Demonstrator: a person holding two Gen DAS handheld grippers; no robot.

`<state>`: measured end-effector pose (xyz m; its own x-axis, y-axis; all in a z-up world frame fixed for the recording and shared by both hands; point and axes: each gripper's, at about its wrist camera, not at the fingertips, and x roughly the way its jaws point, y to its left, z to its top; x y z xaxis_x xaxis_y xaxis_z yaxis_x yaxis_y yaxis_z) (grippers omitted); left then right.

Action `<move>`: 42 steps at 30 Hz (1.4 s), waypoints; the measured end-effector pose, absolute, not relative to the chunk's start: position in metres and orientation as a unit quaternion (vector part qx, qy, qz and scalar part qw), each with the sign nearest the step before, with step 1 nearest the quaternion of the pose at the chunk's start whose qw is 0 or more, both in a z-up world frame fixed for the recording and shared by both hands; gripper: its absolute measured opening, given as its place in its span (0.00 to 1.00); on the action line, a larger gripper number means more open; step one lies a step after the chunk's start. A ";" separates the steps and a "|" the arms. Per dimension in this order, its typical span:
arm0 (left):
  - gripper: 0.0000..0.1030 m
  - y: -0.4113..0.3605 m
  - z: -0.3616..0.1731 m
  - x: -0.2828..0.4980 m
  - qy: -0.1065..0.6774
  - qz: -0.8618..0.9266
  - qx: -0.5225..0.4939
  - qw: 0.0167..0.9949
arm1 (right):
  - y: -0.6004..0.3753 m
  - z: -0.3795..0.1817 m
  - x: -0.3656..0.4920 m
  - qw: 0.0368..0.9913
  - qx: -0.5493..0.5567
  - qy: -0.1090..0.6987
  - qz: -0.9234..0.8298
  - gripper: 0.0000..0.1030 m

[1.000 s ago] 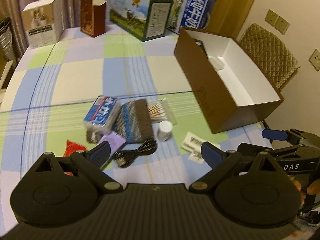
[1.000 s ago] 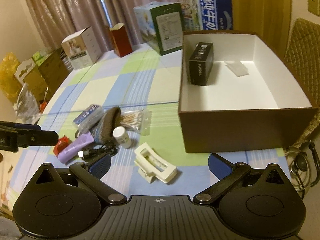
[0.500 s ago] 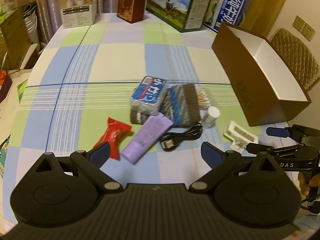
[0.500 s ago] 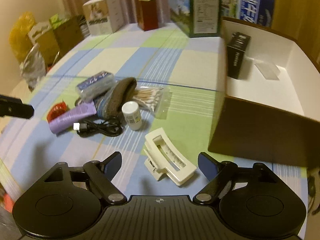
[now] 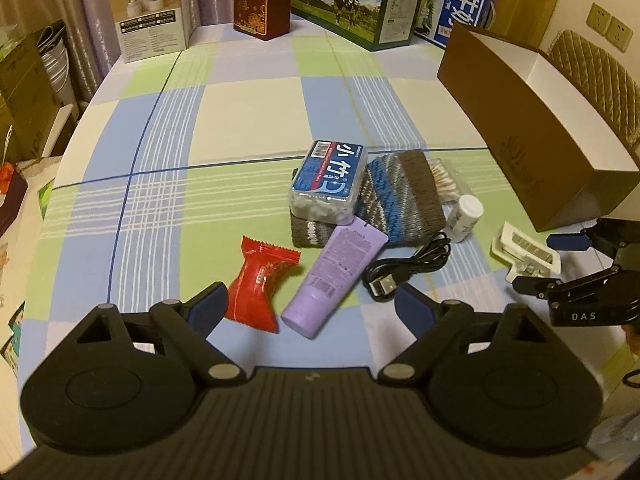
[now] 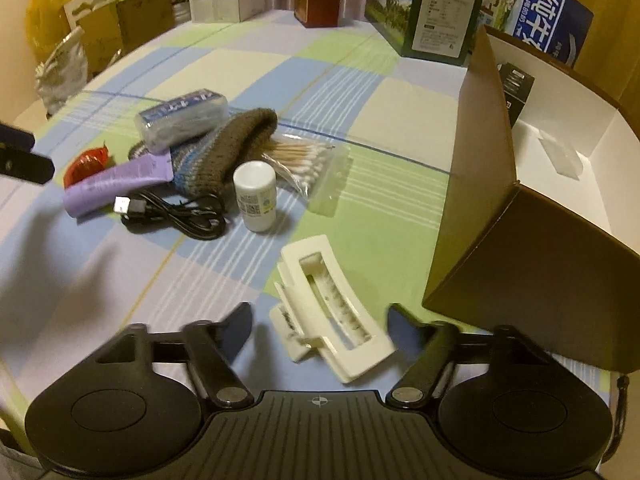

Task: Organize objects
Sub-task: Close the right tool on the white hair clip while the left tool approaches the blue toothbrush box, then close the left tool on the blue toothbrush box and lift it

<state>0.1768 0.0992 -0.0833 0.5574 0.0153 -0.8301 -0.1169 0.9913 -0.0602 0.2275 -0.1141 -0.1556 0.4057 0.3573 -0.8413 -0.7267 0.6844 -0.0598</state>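
Observation:
My left gripper hovers low over the table, its jaws closing slightly but still wide. The red snack packet and the end of the purple tube lie between its fingers, untouched. My right gripper is closing around the white hair clip, which lies flat on the cloth. A small gap still shows at the left pad. The brown open box stands just right of the clip, with a black carton inside.
A tissue pack, a knit hat, a bag of cotton swabs, a small white bottle and a black USB cable are heaped mid-table. Cartons line the far edge. A chair stands behind the box.
Both grippers have sunk toward the table. The right one rolled and narrowed its jaws around the hair clip. The left one came in over the red packet and purple tube.

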 end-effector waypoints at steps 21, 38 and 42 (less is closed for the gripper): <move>0.84 0.102 -0.088 0.240 0.470 -0.018 -0.037 0.882 | -0.104 -0.131 0.244 0.848 -0.087 0.437 0.288 0.37; 0.70 0.103 -0.125 0.323 0.500 -0.054 0.009 0.864 | -0.092 -0.106 0.269 0.859 -0.043 0.436 0.266 0.37; 0.53 0.104 -0.134 0.333 0.510 -0.058 0.010 0.858 | -0.091 -0.104 0.270 0.857 -0.042 0.438 0.268 0.37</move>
